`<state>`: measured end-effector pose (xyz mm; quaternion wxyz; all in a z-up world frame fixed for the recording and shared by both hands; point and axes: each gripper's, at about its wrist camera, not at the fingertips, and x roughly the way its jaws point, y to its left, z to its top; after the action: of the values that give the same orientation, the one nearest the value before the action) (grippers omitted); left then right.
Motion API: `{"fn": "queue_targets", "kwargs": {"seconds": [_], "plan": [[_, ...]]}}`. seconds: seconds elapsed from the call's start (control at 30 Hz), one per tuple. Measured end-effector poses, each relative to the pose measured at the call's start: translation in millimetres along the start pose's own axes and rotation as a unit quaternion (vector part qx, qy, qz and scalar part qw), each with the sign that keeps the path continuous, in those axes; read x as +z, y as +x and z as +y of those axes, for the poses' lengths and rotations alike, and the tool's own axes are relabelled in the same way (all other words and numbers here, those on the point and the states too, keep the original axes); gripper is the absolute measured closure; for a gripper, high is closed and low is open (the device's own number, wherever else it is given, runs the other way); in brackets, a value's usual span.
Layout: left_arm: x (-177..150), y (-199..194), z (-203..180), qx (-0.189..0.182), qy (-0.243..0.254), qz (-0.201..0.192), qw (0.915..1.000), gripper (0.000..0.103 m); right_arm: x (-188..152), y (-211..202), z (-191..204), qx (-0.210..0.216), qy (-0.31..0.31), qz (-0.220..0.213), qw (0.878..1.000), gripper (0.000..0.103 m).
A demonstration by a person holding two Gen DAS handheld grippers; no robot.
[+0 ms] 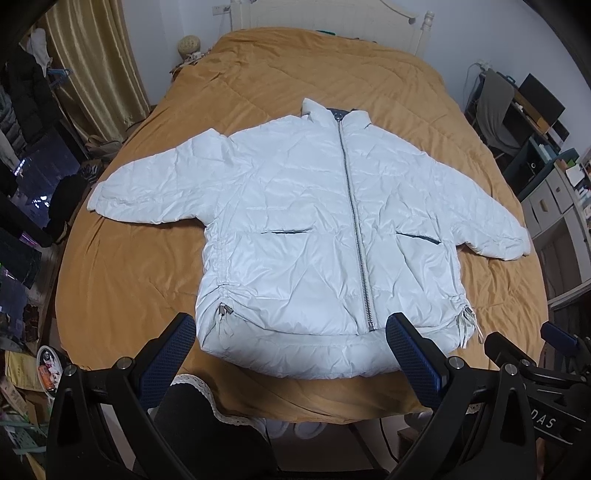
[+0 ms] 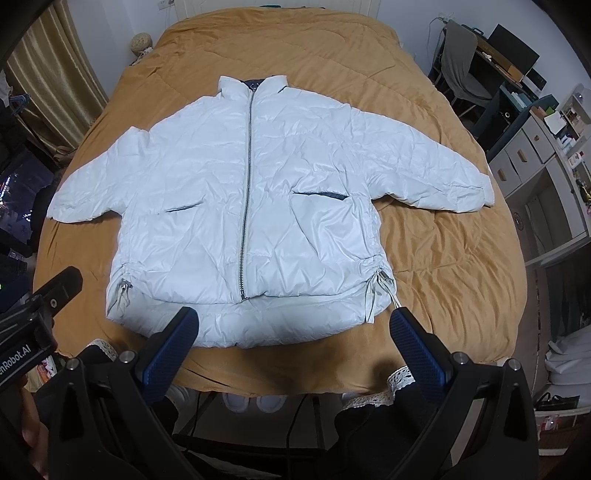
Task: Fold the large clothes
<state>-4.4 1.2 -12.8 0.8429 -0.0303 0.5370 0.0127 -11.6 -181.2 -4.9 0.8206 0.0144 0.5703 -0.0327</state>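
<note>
Left wrist view first: our left hand-held gripper [image 1: 291, 358] hangs above the near edge of the bed [image 1: 125, 280], its blue textured pads spread wide apart with nothing between them, straddling the hem of the white puffer jacket [image 1: 295, 206]. The jacket lies flat, front up and zipped, collar pointing to the headboard [image 1: 332, 14], both sleeves spread sideways over the mustard quilted bedspread. The left sleeve [image 1: 147, 188] ends well short of the bed's edge. Moving rightwards, the metal zipper [image 1: 354, 221] runs slightly aslant down the middle, flanked by two dark slit pockets. In the right wrist view our right hand-held gripper [image 2: 293, 343] is likewise open and empty, its pads just short of the hem, with the drawcord toggle [image 2: 382, 277] and loose cords dangling near its right finger. The right sleeve [image 2: 443, 173] reaches close to the bed's right side.

No fold looks begun. We judge the shell slick, crinkly and air-filled, so a shallow pinch could slip off, and a folded sleeve may spring open. The cords could snag a finger. Grabbing the soft bedspread along with the hem would drag the whole garment askew.
</note>
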Motion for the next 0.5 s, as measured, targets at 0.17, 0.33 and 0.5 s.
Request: {"fn": "queue_targets", "kwargs": {"seconds": [0.17,0.33,0.5], "plan": [[0.3,0.9,-0.4,-0.001,0.0,0.003,1.0,0.001,-1.7,2.3,0.7,-0.001,-0.002,0.003,1.0,0.0],[-0.1,1.7,-0.6,-0.001,-0.002,0.004,1.0,0.001,-2.2,3.8,0.4,-0.001,-0.001,0.002,1.0,0.0],[-1.3,2.5,-1.0,0.0,-0.003,0.005,1.0,0.001,-1.8,3.3,0.7,0.001,-0.001,0.003,1.0,0.0]]}}
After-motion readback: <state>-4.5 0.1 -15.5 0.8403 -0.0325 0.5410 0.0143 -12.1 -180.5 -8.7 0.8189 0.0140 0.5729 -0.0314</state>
